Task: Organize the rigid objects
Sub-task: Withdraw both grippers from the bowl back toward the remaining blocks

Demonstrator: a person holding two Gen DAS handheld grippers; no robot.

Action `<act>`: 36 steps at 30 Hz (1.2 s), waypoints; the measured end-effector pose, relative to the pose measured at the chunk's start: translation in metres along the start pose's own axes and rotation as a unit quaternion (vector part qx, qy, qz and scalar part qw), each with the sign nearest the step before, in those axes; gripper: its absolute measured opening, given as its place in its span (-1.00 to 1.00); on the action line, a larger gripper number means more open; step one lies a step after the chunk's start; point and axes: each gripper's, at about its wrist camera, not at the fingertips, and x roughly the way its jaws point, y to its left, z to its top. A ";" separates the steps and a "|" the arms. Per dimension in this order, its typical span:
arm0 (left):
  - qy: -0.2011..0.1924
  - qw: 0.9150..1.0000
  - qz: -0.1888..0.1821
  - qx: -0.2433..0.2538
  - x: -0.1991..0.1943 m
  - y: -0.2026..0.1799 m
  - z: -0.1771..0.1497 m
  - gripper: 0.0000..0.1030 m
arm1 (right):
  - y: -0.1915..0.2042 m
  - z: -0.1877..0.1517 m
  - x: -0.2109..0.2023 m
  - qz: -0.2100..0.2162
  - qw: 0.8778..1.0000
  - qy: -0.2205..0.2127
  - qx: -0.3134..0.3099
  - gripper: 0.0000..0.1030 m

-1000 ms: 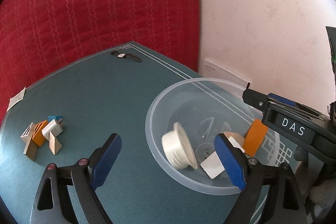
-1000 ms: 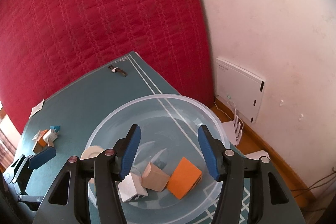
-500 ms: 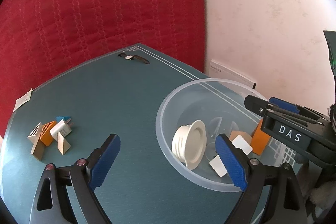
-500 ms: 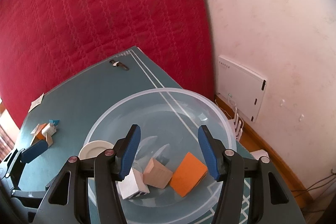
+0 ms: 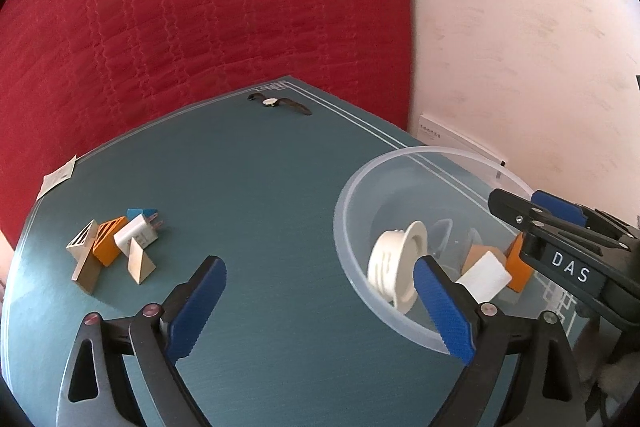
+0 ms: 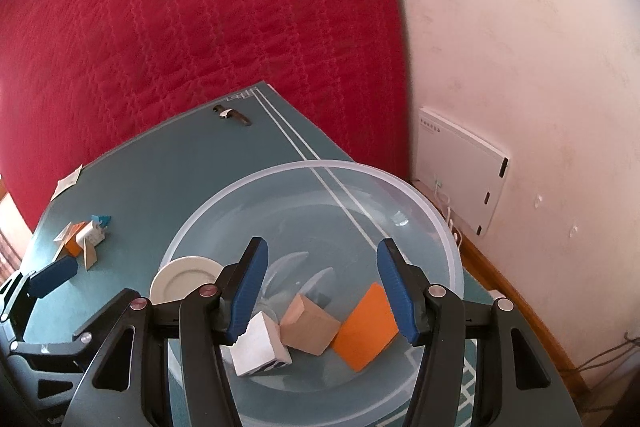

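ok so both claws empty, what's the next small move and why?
Probably swing the left claw toward the cluster of small blocks left on the teal table. Its jaws stand open with nothing between them, four pieces already sit in the clear bowl, and that cluster is nearer the left claw.

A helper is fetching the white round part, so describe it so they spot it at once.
Find the clear plastic bowl on the teal table. The white round part leans inside against the bowl's left wall. It is the only round, flanged piece; its neighbours are a white block, a tan block and an orange block.
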 end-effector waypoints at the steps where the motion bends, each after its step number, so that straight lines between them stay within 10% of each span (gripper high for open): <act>1: 0.001 1.000 0.001 -0.002 0.000 0.002 0.000 0.89 | 0.002 -0.001 0.000 -0.001 1.000 -0.001 -0.002 0.13; 36: 0.002 0.997 0.053 -0.054 -0.007 0.076 -0.013 0.90 | 0.092 -0.008 -0.010 0.024 0.993 -0.038 -0.113 0.15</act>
